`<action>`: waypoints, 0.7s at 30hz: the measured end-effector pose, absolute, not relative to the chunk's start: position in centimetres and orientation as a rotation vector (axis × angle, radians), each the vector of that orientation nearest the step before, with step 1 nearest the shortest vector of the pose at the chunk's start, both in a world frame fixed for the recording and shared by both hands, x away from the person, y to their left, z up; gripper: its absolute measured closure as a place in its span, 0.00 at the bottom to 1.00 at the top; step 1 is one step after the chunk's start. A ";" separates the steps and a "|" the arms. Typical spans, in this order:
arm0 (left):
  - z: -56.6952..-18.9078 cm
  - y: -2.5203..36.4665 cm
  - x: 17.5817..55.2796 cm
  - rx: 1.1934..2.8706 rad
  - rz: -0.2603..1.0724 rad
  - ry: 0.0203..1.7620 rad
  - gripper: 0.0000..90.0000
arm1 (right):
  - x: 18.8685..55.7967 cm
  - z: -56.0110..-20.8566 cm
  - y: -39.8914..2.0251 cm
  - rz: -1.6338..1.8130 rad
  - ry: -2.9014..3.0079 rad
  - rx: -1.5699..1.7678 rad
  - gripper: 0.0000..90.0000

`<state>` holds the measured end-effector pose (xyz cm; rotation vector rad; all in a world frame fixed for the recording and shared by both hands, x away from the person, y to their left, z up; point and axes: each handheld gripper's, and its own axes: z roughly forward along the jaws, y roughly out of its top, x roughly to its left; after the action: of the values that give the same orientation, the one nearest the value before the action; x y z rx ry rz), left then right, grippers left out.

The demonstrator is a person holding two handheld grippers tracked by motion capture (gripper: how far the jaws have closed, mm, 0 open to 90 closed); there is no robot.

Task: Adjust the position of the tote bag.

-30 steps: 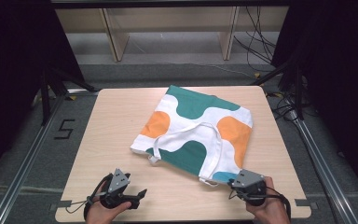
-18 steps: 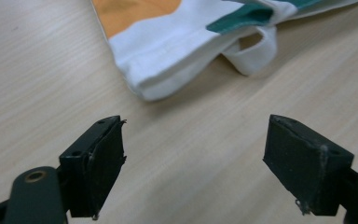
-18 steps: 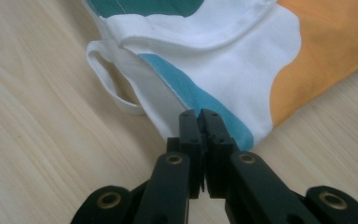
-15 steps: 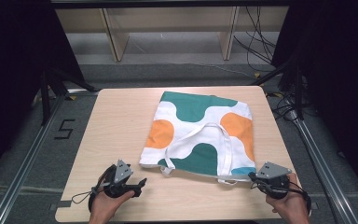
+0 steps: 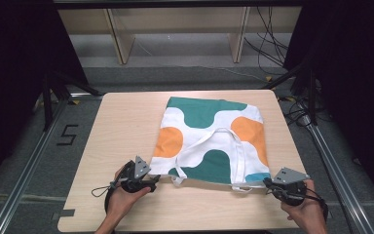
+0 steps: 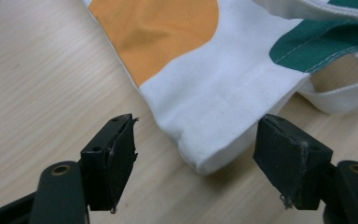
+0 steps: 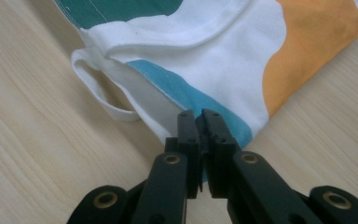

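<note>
A tote bag (image 5: 209, 136) with green, orange, white and blue patches lies flat on the wooden table (image 5: 126, 122), its straps (image 5: 224, 146) on top. At the bag's near left corner (image 6: 205, 116) my left gripper (image 5: 152, 183) (image 6: 196, 140) is open. Its jaws have just been closing, and the white corner lies between them with the pads apart from it. My right gripper (image 5: 268, 184) (image 7: 199, 116) is shut on the bag's near right corner, on the blue patch (image 7: 205, 107). A white strap loop (image 7: 93, 88) lies beside it on the table.
The table's front edge runs just behind both hands. Bare tabletop lies left of the bag (image 5: 121, 141). Beyond the table stand wooden shelf legs (image 5: 119, 44), with cables (image 5: 272, 44) on the floor at the right. Metal rails (image 5: 24, 170) run along both sides.
The right gripper has dragged the bag's near right corner to the right, turning the bag square to the table. The left gripper has moved right, up to the near left corner.
</note>
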<state>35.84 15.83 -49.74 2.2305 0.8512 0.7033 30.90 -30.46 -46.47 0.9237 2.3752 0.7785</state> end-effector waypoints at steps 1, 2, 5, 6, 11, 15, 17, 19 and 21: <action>-49.9 15.5 36.1 2.227 0.705 0.867 0.32 | 30.9 -46.5 -30.5 0.778 2.375 0.924 0.97; -50.2 14.9 36.2 2.227 0.694 0.906 0.34 | 31.0 -46.5 -30.5 0.778 2.377 0.916 0.96; -50.4 13.8 37.0 2.261 0.726 0.847 0.44 | 31.1 -46.5 -30.5 0.794 2.371 0.916 0.93; -50.4 13.3 37.2 2.262 0.754 0.818 0.47 | 30.9 -46.5 -30.5 0.802 2.366 0.945 0.91; -50.3 12.3 37.2 2.272 0.797 0.726 0.78 | 31.1 -46.6 -30.7 0.788 2.369 0.927 0.82; -49.8 12.6 37.2 2.249 0.752 0.723 0.85 | 30.9 -47.0 -30.3 0.741 2.385 0.897 0.75; -49.6 12.8 37.3 2.228 0.739 0.739 0.87 | 30.9 -47.2 -30.0 0.708 2.405 0.854 0.71; -49.6 12.8 37.3 2.216 0.729 0.749 0.87 | 30.9 -47.6 -29.4 0.672 2.422 0.841 0.68; -49.5 13.0 37.3 2.228 0.709 0.747 0.87 | 30.9 -47.7 -29.2 0.652 2.423 0.836 0.66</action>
<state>37.30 12.99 -49.46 2.2278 0.7466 0.7093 30.95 -29.20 -47.73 0.8363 2.4234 0.6525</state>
